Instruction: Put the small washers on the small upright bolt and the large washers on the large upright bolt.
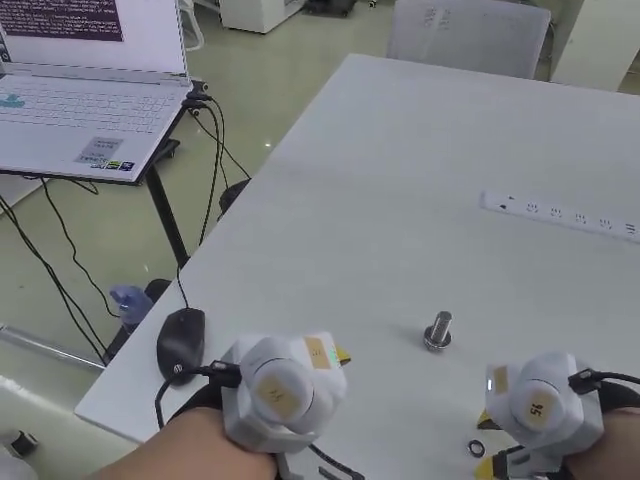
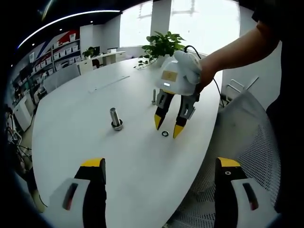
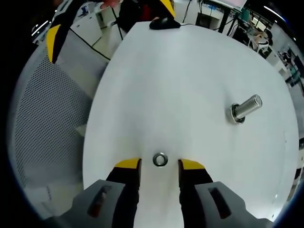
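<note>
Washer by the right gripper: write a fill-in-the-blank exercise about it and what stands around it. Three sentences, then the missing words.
1. The washer lies flat, ____ the two yellow jaw tips of the right gripper.
2. The right gripper's jaws are ____, and grip nothing.
3. The bolt stands ____ on the white table, apart from the washer.

Missing words: between; open; upright.

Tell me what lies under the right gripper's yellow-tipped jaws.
A small silver ring washer lies flat on the white table, between the right gripper's open jaws, untouched. Table under the gripper's body is hidden.
</note>
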### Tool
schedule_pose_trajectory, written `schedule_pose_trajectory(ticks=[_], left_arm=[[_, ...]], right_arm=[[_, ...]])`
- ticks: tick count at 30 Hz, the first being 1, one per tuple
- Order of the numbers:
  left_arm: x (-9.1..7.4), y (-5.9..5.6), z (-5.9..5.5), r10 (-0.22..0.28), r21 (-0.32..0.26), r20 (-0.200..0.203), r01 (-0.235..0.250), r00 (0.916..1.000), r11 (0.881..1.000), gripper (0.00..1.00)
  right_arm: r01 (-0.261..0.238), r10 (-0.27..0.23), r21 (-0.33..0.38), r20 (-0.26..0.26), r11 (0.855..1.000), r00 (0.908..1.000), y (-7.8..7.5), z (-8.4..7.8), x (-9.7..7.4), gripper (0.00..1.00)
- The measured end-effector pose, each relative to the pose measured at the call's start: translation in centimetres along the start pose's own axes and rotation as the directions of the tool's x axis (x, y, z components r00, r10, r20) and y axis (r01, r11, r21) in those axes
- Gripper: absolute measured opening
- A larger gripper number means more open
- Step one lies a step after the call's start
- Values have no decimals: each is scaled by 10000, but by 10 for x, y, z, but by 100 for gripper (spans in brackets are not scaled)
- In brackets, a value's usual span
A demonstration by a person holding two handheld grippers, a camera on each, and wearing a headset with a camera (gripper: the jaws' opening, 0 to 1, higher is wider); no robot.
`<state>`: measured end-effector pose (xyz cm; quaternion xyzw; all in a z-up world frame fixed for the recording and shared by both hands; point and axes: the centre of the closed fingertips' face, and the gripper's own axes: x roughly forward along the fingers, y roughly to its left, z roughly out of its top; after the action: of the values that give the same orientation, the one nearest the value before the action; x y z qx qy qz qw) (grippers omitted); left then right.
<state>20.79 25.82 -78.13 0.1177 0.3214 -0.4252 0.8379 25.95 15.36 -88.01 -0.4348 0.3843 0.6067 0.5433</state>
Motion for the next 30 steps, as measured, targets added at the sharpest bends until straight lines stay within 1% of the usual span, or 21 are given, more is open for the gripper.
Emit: schedule_pose_trajectory(ticks=[5,9,13,17,20,24,26,30], left_arm=[[1,1,3,-43,-57,112,43,9999,10000,95],[2,1,3,-61,-64,97,61,9999,10000,94],[2,0,2,-99,-74,64,99,9999,9999,93],[3,0,1,-129,-120,63,130,9999,9998,92],[3,-1,3,-138,-125,106,140,9998,9998,90],[2,0,2,-131,-116,77,132,9999,9998,89],[2,-1,2,-140,-137,81,141,9999,9998,89],[1,-1,1,-122,-132,53,123,9999,9998,88]], right_arm=[[35,-34,69,-76,10000,10000,-1,1,0,31],[51,-51,-27,-180,10000,9998,1,3,1,26],[114,-114,1,-403,9999,9991,-1,1,1,19],[104,-115,-203,-551,9997,9984,0,1,1,17],[136,-149,-229,-590,9996,9981,-1,1,1,15],[222,-222,-3,-681,9998,9974,-2,1,1,13],[176,-161,211,-701,9996,9974,-2,1,1,13],[184,-166,239,-753,9995,9970,-2,1,1,13]])
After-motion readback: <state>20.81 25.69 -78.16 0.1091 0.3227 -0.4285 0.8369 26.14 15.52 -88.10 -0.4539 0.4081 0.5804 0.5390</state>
